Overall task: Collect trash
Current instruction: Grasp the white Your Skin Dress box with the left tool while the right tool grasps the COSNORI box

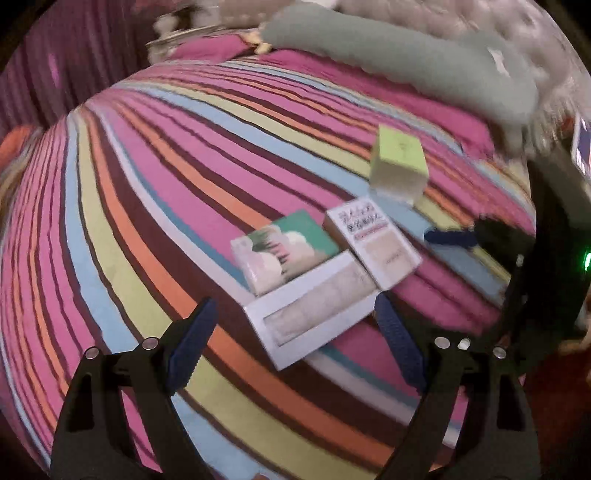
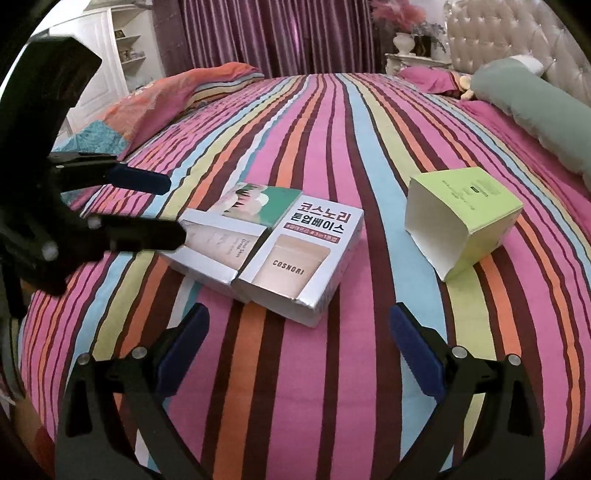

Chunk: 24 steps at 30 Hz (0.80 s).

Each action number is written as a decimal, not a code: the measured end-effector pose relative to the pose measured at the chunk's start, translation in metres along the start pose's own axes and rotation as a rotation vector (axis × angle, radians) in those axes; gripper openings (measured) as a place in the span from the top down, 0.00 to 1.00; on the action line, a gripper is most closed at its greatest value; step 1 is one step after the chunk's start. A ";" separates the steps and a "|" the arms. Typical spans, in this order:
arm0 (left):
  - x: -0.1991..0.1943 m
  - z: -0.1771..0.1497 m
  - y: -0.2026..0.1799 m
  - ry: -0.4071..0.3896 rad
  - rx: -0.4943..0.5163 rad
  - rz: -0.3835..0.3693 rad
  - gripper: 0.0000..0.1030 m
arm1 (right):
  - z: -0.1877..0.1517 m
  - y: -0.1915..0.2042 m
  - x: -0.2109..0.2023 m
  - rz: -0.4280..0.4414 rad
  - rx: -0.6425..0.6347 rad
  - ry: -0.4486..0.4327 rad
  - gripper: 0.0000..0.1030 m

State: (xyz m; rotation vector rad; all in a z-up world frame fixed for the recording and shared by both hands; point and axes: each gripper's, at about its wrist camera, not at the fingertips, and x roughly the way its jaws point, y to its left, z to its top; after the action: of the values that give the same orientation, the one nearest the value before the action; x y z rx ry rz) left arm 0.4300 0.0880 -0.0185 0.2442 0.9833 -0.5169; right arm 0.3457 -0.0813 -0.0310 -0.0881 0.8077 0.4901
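A: Biggest first. What's the surface?

B: Bed with a striped cover (image 2: 314, 155), fills both views. Green bolster (image 2: 532, 107) along the headboard side, orange pillow (image 2: 177, 92) on the far edge near the purple curtain (image 2: 266, 33).

A: Trash?

B: Four empty cartons on the cover. Three bunched together mid-bed: long silver box (image 1: 314, 314), silver Cosnori box (image 2: 299, 266) touching its side, green-print box (image 1: 284, 247) lying just behind them, against both. The lime box (image 2: 461, 221) sits apart from that bunch, on its side, open end facing the right camera.

A: Grippers?

B: Left gripper (image 1: 295, 339) has its fingers spread wide, nothing between them, hovering over the near end of the long silver box. From the right camera its tips are right at that box's end; contact unclear. Right gripper (image 2: 299, 350) also spread, holding nothing, just short of the Cosnori box corner.

A: Left view quality?

B: Blurred. Print unreadable there.
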 end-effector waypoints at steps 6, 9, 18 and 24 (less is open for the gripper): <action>0.013 0.006 -0.022 0.041 0.183 -0.047 0.18 | 0.002 0.004 0.006 0.048 -0.024 0.023 0.10; 0.029 0.009 -0.025 0.096 0.239 -0.032 0.18 | 0.002 0.005 0.009 0.049 -0.031 0.027 0.10; 0.058 0.021 -0.017 0.145 0.024 0.007 0.18 | 0.006 0.006 0.018 -0.005 -0.050 0.041 0.10; 0.067 0.009 -0.012 0.168 -0.168 0.064 0.25 | 0.005 0.010 0.023 -0.100 -0.065 0.056 0.10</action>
State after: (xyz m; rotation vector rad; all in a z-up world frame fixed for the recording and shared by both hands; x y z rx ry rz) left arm 0.4603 0.0539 -0.0701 0.1696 1.1727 -0.3563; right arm 0.3582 -0.0627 -0.0425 -0.2025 0.8383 0.4205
